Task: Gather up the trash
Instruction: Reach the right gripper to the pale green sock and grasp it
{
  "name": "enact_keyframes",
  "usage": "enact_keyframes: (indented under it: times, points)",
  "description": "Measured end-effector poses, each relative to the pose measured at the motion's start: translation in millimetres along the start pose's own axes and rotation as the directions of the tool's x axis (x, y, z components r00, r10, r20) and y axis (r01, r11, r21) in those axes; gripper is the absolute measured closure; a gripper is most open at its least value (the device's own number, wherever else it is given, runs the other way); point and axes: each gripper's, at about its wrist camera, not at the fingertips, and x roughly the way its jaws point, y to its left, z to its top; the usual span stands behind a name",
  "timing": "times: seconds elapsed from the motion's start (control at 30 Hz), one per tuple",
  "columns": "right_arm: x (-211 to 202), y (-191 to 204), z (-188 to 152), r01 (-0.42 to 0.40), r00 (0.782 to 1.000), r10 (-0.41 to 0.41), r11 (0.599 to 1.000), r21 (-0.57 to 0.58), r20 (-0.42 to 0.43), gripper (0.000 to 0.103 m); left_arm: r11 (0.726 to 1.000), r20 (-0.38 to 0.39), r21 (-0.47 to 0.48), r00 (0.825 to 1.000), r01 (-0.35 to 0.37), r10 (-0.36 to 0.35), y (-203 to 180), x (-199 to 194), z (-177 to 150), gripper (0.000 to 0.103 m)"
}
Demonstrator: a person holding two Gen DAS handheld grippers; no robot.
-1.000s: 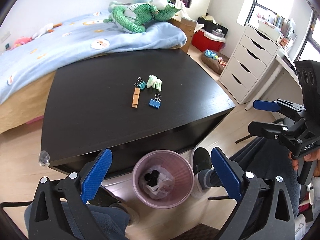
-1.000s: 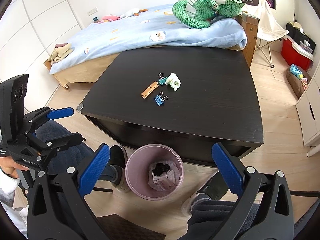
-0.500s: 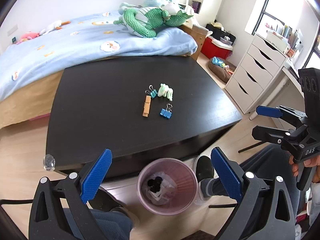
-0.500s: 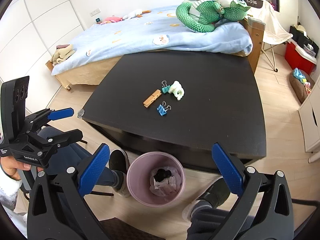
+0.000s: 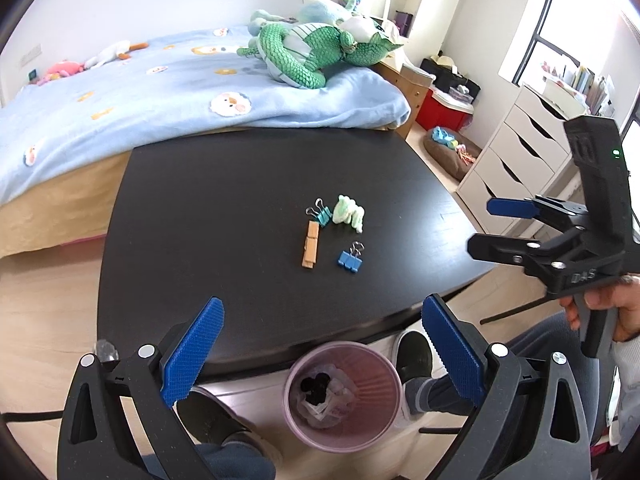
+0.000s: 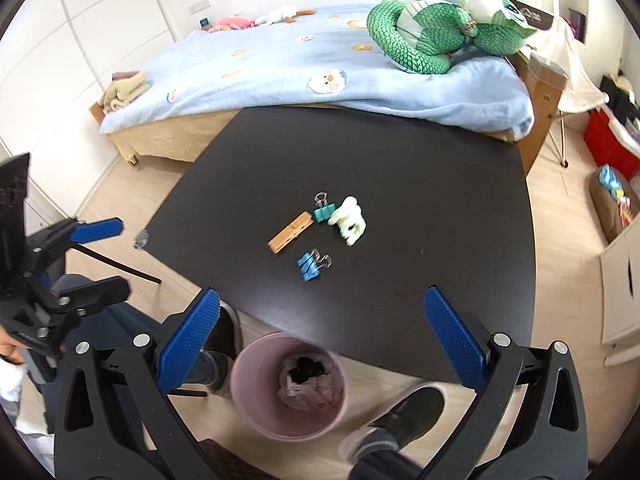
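On the black table (image 5: 200,208) (image 6: 420,168) lie a pale green crumpled scrap (image 5: 349,218) (image 6: 349,221), a teal binder clip (image 5: 321,212) (image 6: 323,210), a wooden clothespin (image 5: 311,249) (image 6: 290,232) and a blue binder clip (image 5: 351,260) (image 6: 310,265). A pink bin (image 5: 343,394) (image 6: 290,386) holding trash stands on the floor at the table's near edge. My left gripper (image 5: 322,354) (image 6: 86,256) is open and empty above the near edge. My right gripper (image 6: 322,344) (image 5: 490,224) is open and empty too, off the table's right side.
A bed with a blue blanket (image 5: 160,92) and a green plush dragon (image 5: 316,52) stands behind the table. White drawers (image 5: 528,148) sit at the right. The person's shoes (image 5: 414,356) (image 6: 404,412) rest beside the bin. A hand (image 5: 612,312) holds the right gripper.
Both grippers moved forward and up toward the table, so the clips and scrap look closer. The bin slid lower in both views. Both stay open.
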Motion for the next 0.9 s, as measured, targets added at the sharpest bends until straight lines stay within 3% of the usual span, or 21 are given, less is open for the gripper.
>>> enact_keyframes:
  times: [0.47,0.9]
  points:
    - [76.8,-16.3,54.4,0.005,0.994,-0.020,0.989,-0.145,-0.106,0.003,1.000,-0.007,0.002,1.000,-0.008,0.008,6.3,13.8,16.0,0.008]
    - [146.0,-15.1,61.5,-0.021,0.972,-0.037,0.970,-0.242,-0.234,0.005,0.999,-0.041,-0.033,0.999,0.003,-0.005,19.1,31.4,14.3,0.008]
